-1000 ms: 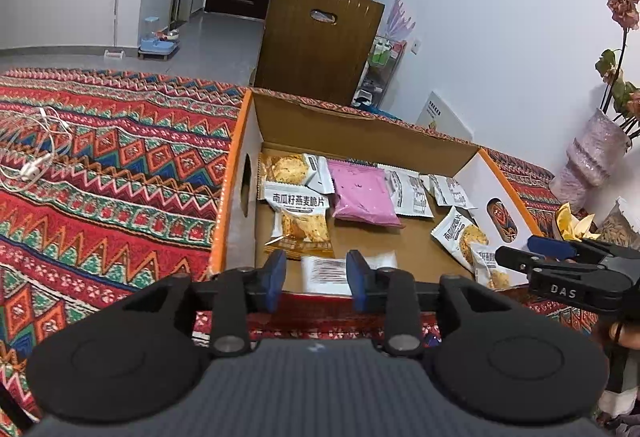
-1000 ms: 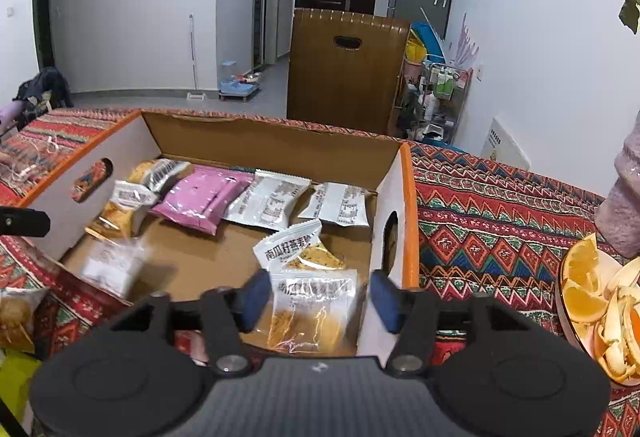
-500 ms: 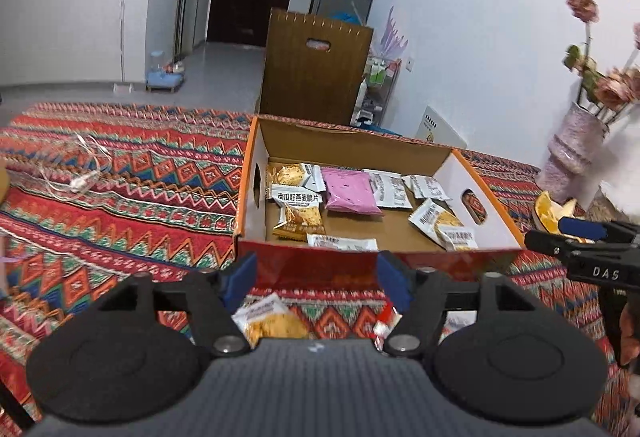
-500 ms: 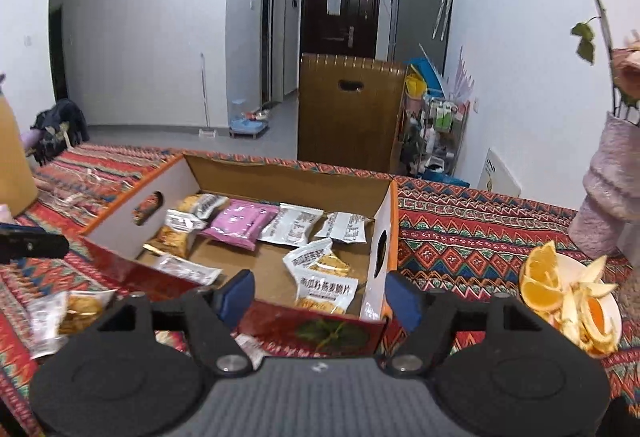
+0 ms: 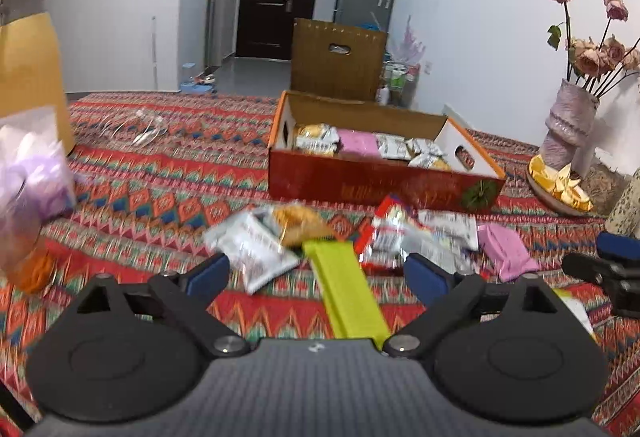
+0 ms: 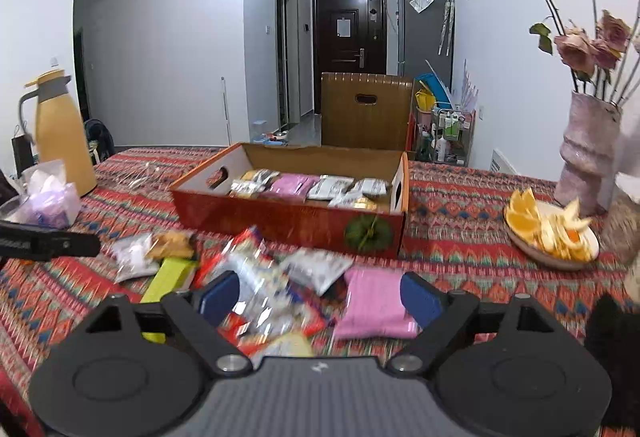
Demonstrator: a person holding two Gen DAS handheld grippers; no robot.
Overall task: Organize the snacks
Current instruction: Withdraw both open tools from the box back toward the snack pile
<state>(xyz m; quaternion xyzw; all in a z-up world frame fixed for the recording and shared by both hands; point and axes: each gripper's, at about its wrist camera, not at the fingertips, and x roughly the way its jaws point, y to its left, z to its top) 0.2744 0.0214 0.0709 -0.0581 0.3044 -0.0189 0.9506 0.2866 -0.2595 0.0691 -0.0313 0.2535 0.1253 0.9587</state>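
An open red cardboard box with several snack packets inside sits on the patterned tablecloth. In front of it lie loose snacks: a silver packet, a yellow-green box, a red-and-silver packet and a pink packet. My left gripper is open and empty above the yellow-green box. My right gripper is open and empty above the red-and-silver and pink packets.
A plate of orange slices and a vase of dried roses stand at the right. A yellow thermos and a tissue bag stand at the left. A cable lies on the cloth.
Both grippers have pulled back from over the box toward the near side and opened wider. The loose snacks in front of the box have come into view.
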